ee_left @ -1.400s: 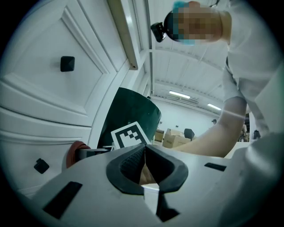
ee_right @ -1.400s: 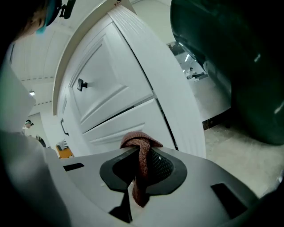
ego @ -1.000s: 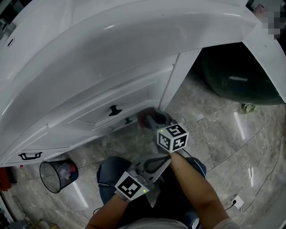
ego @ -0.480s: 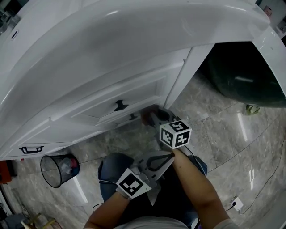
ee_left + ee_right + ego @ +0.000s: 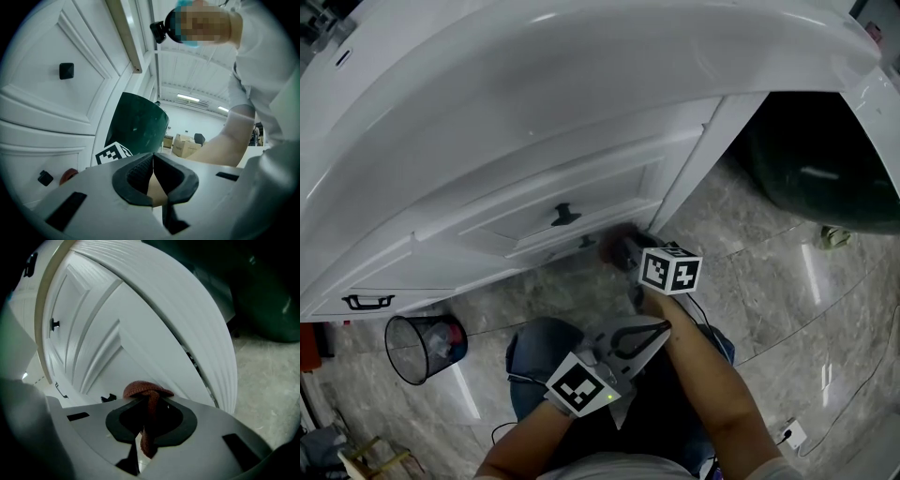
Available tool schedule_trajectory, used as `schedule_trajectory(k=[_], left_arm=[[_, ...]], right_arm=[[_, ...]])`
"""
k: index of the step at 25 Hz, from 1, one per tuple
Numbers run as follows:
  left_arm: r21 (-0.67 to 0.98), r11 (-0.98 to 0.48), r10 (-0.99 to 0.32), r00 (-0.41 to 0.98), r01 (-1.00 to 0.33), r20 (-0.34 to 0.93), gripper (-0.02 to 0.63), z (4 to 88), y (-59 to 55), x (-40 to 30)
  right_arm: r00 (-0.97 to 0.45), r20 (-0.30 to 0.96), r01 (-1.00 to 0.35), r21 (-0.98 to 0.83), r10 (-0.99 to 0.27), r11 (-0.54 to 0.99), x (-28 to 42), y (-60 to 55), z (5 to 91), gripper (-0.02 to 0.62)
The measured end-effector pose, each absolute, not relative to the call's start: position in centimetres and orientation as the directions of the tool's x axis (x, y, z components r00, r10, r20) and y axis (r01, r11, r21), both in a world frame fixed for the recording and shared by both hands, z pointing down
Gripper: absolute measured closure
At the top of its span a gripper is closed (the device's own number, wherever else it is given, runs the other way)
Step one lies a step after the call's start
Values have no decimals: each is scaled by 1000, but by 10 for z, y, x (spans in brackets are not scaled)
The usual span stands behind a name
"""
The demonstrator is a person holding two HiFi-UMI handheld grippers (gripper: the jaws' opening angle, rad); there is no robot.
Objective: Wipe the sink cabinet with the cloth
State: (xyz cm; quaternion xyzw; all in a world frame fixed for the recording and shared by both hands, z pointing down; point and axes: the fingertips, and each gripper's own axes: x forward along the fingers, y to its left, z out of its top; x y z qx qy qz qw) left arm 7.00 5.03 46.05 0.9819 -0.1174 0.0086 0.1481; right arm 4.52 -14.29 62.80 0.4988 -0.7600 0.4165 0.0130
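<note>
Cloth (image 5: 143, 391) between right tongs (image 5: 144, 426)

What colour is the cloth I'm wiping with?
The cloth is reddish-brown, clearest in the right gripper view.

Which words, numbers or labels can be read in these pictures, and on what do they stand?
No words or numbers can be read.
The right marker cube and the left marker cube bear only black-and-white square patterns.
The cardboard box: any print is too small to read.
</note>
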Motion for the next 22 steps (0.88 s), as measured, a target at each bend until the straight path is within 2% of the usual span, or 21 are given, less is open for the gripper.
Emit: schedule_trajectory(k=[8, 22], left_arm=[[279, -930, -234, 971, -239, 51, 595, 459, 48, 66], [250, -941, -227, 973, -230, 41, 595, 458, 46, 58]], right_arm=[[-521, 486, -755, -646, -702, 113, 34, -140, 656, 543], [-566, 452, -710, -692, -689, 129, 16, -139, 656, 543]])
